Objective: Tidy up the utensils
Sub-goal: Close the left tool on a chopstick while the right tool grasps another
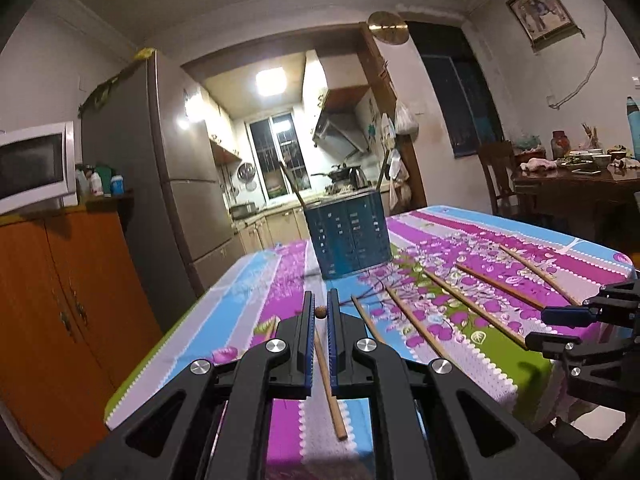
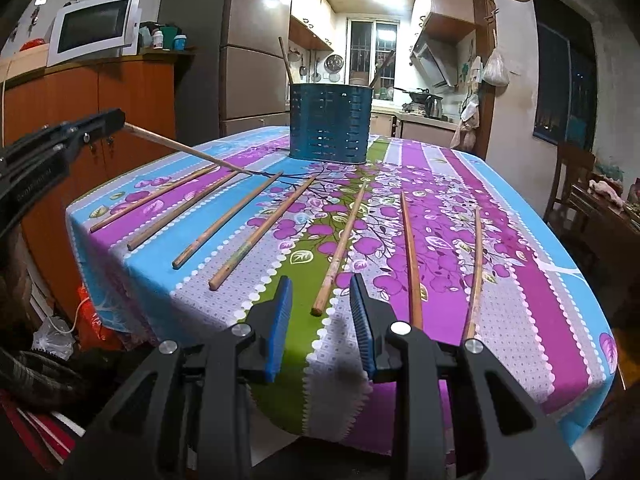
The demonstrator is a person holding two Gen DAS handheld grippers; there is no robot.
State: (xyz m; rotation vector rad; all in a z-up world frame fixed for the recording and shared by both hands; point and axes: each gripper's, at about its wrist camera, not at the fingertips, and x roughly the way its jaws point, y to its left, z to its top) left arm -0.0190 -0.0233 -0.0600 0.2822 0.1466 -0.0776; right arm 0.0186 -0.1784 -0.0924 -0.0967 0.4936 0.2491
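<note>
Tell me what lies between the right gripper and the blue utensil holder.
In the right wrist view, one chopstick lies on the tablecloth between the open right gripper and the blue utensil holder.

Black right gripper [image 2: 320,312] with blue ribbed pads [image 2: 280,320], beyond it brown wooden chopsticks [image 2: 340,248] on tablecloth [image 2: 520,240] striped purple, blue, grey and green with floral print, farther ahead teal perforated holder [image 2: 330,124], left of it orange cabinet [image 2: 100,92]

A white microwave [image 2: 95,28] stands on an orange wooden cabinet [image 2: 88,96], beside a grey refrigerator [image 2: 208,52]. A kettle [image 2: 434,106] stands in the kitchen behind. A framed picture [image 1: 540,10] hangs on the wall.
</note>
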